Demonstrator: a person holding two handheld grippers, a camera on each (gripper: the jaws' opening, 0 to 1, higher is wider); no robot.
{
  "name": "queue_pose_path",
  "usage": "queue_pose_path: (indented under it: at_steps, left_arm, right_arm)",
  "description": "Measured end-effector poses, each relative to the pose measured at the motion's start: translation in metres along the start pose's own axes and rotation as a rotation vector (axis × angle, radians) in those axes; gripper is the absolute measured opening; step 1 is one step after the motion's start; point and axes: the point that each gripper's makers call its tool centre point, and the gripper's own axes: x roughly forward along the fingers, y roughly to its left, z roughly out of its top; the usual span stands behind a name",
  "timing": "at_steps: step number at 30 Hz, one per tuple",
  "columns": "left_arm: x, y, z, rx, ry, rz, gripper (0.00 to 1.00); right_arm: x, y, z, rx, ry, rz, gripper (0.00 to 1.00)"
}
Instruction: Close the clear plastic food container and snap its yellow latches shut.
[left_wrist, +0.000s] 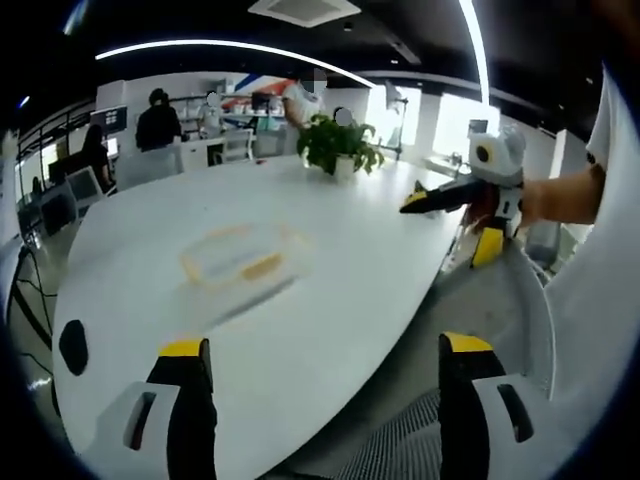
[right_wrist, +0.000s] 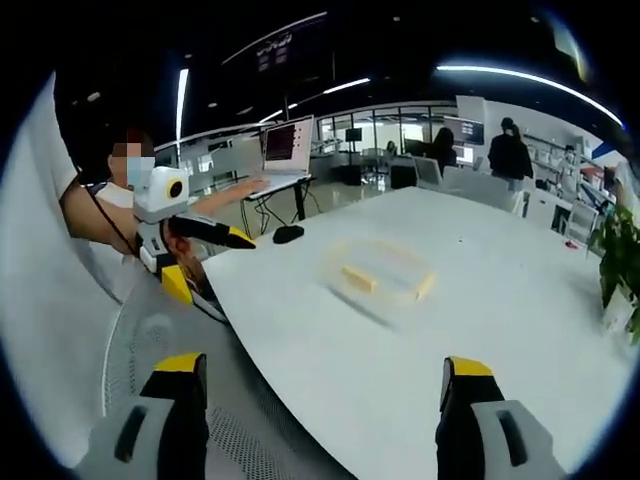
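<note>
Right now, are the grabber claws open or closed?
Open. The left gripper and the right gripper each show yellow-tipped jaws spread wide apart, holding nothing. The container sits untouched on the table.

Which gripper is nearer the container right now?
Hard to tell; both grippers, left and right, hang open off the table edge, apart from the clear container. Neither touches it.

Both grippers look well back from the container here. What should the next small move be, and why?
Probably bring both open grippers, left and right, forward over the table toward the container. It lies alone mid-table, well ahead of both, with nothing held yet.
</note>
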Motion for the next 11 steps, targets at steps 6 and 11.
queue_pose_path:
  at_steps: [6,11]
  left_arm:
    - [0.0001,-0.0014,-0.0019,0.006,0.005,-0.001,0.92]
    - [-0.0001,-0.0012,0.0000,0.001,-0.001,-0.001,0.91]
  right_arm:
    - [0.0004,-0.0003,-0.0007,-0.006,0.006,0.003,0.96]
    - [0.0004,-0.0003,-0.0008,-0.001,0.005,0.004,0.96]
